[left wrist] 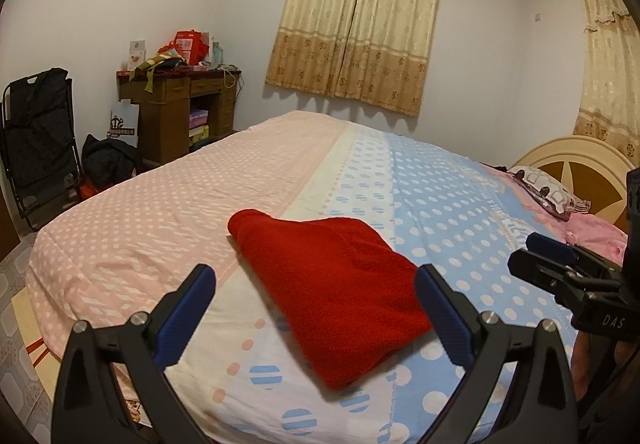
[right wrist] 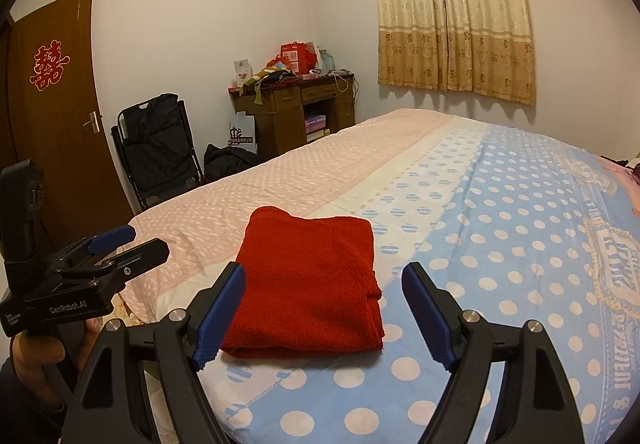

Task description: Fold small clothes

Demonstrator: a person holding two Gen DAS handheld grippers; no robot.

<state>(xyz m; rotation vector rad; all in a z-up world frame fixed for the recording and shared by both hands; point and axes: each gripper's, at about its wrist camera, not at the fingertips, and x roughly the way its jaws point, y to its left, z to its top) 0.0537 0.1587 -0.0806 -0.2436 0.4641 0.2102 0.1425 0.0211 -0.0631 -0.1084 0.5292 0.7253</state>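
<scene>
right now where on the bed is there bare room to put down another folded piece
Bare: the pink dotted stretch of the bed left of the red garment, toward the desk, and the blue dotted stretch right of it. Crowded: the headboard end, with the pillow and pink bedding.

We read "GenRobot.AI" in pale letters on the black body of the left gripper [right wrist: 136, 244], at about eight o'clock in the right wrist view; smaller print beside it is too fine to make out. On the right gripper [left wrist: 536, 256], at about three o'clock in the left wrist view, white letters spell "DAS". A red double-happiness sign [right wrist: 49, 64] stands on the brown door [right wrist: 60, 147] at ten o'clock. The blue bedsheet [right wrist: 520, 236] carries ornate lettering at three o'clock that we cannot read. A white paper bag [left wrist: 125, 123] beside the desk [left wrist: 172, 115] shows a crown emblem with illegible characters.
</scene>
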